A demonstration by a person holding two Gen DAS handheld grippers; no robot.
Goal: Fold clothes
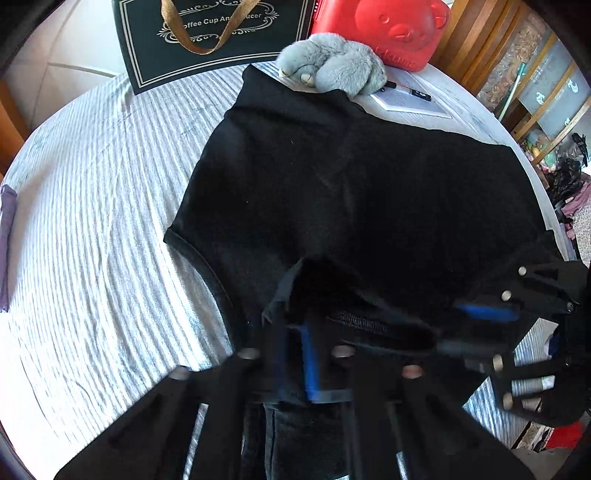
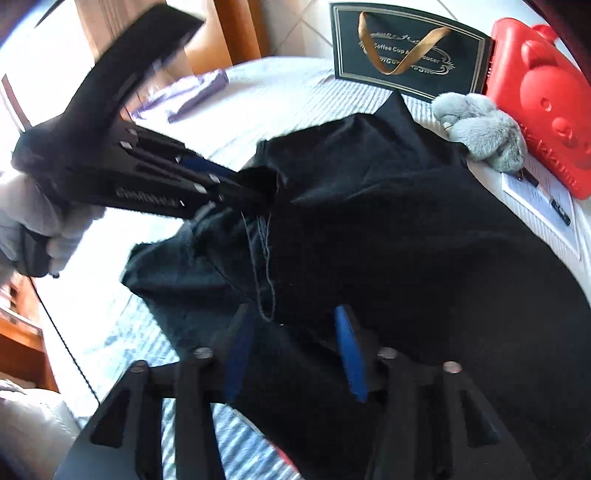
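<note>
A black sleeveless garment (image 1: 332,177) lies spread over the striped round table (image 1: 92,221), its bound armhole edge towards the left. At the near hem my left gripper (image 1: 332,332) is shut on a bunched fold of the fabric. My right gripper (image 1: 454,328) comes in from the right and pinches the same hem close by. In the right wrist view the garment (image 2: 406,240) is humped up, with loose threads (image 2: 266,258) hanging from it. There the right gripper (image 2: 291,325) has cloth packed between its blue pads, and the left gripper (image 2: 251,188), held by a gloved hand (image 2: 33,221), clamps the edge.
At the table's far side stand a black gift bag (image 1: 207,33) with a gold ribbon handle and a red bear-faced case (image 1: 388,26). A grey plush toy (image 1: 332,62) touches the garment's far edge beside a paper sheet (image 1: 410,99). A purple cloth (image 2: 195,96) lies far left.
</note>
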